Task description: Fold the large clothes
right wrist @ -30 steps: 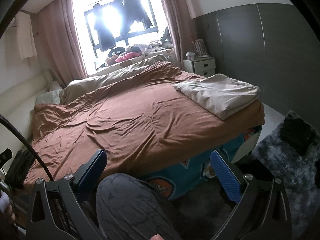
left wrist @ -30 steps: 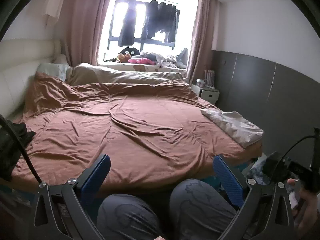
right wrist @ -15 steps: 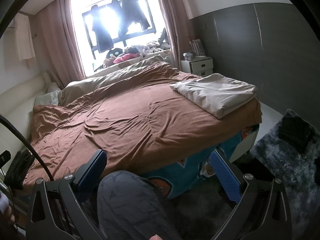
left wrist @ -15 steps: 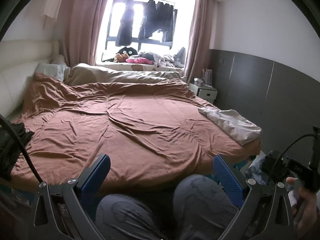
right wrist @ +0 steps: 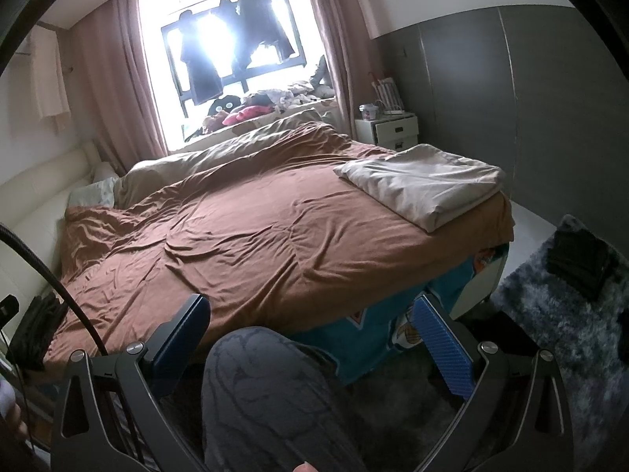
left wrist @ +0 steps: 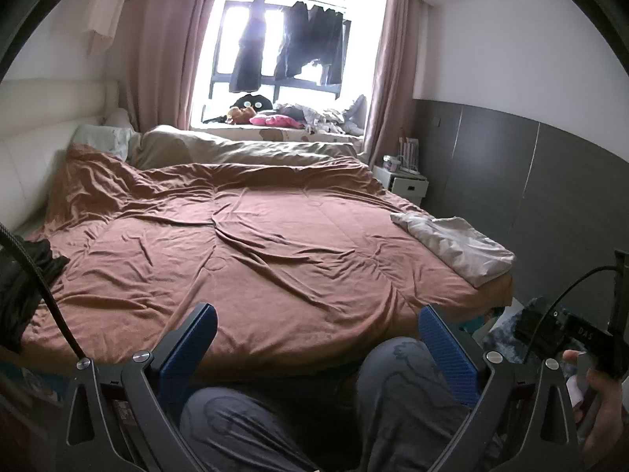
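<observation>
A folded beige cloth lies on the bed's near right corner, on the brown bedspread. A dark garment is heaped at the bed's left edge. My left gripper is open and holds nothing, hanging short of the bed's foot above the person's knees. My right gripper is open too, empty, over one grey-trousered knee. Another dark folded garment rests on the grey rug at the right.
A shaggy grey rug covers the floor right of the bed. A white nightstand stands by the grey wall panel. Clothes hang in the window, with toys on the sill. A padded cream headboard runs along the left.
Both wrist views have tilted up slightly, so the bed sits a little lower in frame. Both grippers remain open and empty.
</observation>
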Demonstrator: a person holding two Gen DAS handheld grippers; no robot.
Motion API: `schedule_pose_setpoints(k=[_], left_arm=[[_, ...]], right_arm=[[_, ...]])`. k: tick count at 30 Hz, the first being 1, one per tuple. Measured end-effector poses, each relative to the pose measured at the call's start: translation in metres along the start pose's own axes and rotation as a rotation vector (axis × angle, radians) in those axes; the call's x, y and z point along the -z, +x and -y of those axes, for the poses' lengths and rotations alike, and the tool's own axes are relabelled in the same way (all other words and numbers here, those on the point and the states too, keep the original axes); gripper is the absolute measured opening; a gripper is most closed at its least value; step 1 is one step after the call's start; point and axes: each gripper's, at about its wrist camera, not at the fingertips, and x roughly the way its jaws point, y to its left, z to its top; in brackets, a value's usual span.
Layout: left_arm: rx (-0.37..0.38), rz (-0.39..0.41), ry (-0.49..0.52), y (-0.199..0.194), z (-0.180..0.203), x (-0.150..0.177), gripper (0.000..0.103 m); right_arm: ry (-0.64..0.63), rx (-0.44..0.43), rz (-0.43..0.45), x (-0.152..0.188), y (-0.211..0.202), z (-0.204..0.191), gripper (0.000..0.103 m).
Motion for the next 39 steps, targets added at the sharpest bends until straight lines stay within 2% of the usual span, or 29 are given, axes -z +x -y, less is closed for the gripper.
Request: schedule_pose_setpoints(k=[39], left_arm=[[0.019, -0.011, 0.018, 0.021, 0.002, 0.001, 0.103]], right_arm=[[0.009, 0.005, -0.007, -0.004, 0.028, -0.001, 0.103]])
